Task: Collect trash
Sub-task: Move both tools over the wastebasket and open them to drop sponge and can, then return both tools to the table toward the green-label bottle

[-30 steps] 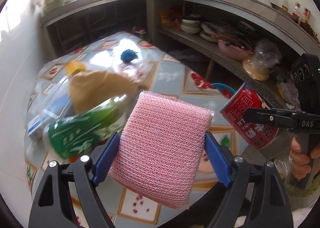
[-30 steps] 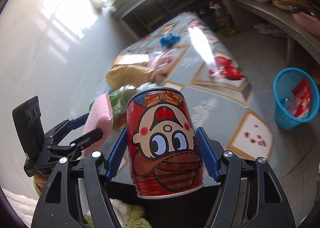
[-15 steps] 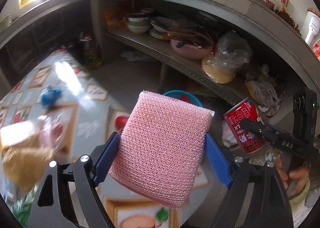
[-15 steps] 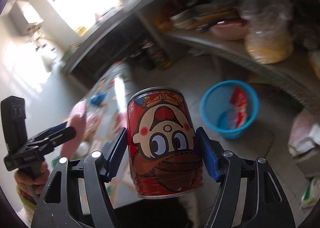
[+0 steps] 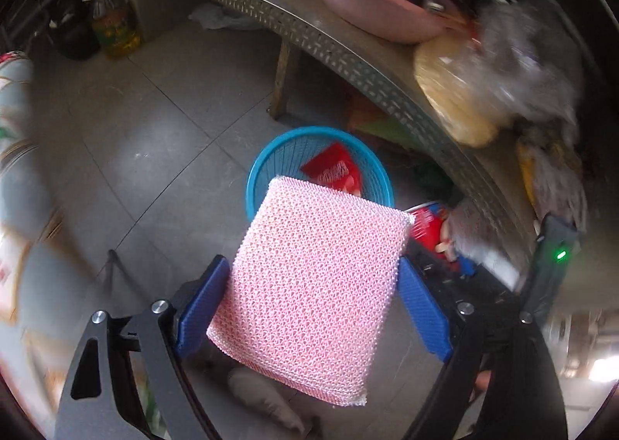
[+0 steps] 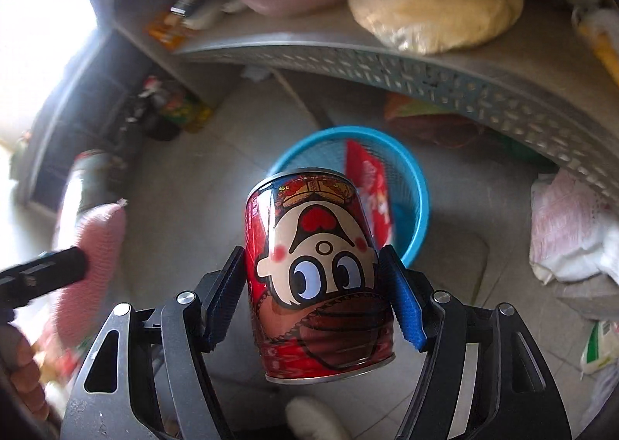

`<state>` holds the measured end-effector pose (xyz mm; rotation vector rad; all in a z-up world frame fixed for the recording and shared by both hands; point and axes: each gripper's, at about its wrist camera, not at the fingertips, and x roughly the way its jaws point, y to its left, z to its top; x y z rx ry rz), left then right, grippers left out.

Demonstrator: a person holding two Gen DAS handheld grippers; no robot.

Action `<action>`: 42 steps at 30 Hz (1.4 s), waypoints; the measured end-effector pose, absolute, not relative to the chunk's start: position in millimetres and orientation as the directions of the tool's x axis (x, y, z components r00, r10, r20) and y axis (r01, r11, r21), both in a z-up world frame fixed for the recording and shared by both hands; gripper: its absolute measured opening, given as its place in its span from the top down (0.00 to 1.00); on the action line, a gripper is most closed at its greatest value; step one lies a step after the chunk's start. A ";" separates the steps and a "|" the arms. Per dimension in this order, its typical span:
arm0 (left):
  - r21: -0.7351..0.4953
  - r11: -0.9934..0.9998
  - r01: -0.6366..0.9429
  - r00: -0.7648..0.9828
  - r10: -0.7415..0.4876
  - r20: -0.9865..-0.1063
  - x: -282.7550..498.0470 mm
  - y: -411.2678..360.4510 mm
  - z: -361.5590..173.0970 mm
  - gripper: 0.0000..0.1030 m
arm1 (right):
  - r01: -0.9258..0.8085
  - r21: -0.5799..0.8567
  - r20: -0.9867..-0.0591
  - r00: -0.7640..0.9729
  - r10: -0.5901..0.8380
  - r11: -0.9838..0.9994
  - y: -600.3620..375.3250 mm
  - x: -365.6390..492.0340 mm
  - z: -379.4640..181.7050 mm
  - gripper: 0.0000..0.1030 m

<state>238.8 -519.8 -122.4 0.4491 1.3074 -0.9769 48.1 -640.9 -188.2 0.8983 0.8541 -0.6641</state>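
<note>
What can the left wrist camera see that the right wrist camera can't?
Only the left wrist view shows the flat mesh face of the pink sponge clamped in the left tool. Only the right wrist view shows the cartoon face on the red can clamped in the right tool, plus the person's hand. Both show the blue basket with a red wrapper inside, and the metal shelf.
</note>
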 end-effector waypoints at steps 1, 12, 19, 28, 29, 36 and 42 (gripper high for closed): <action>-0.237 0.561 0.793 -0.037 -0.345 -0.938 245.1 -530.0 -130.4 0.15 | 0.797 0.382 -0.853 0.498 -0.152 0.467 -646.7 54.2 -196.1 0.35; -0.263 0.573 0.776 0.022 -0.442 -0.897 263.9 -530.1 -118.3 0.15 | 0.837 0.316 -0.860 0.451 -0.237 0.446 -655.6 65.7 -227.1 0.31; -0.259 0.534 0.805 -0.014 -0.420 -0.907 253.8 -548.5 -118.7 0.09 | 0.825 0.325 -0.817 0.492 -0.302 0.463 -623.1 30.4 -189.4 0.31; -0.331 0.553 0.765 -0.055 -0.456 -0.889 244.4 -570.2 -117.5 0.07 | 0.806 0.309 -0.762 0.527 -0.376 0.504 -593.8 -7.3 -143.6 0.31; -0.331 0.539 0.775 -0.051 -0.468 -0.882 241.1 -567.9 -110.1 0.07 | 0.803 0.304 -0.758 0.530 -0.381 0.512 -591.5 -9.9 -140.6 0.31; -0.286 0.426 0.858 0.023 -0.590 -0.807 216.7 -504.7 -24.6 0.07 | 0.769 0.307 -0.743 0.561 -0.364 0.561 -568.0 -19.6 -126.8 0.31; -0.240 0.388 0.890 0.111 -0.695 -0.710 175.9 -394.7 33.4 0.07 | 0.700 0.352 -0.703 0.636 -0.318 0.621 -530.2 -39.7 -100.2 0.31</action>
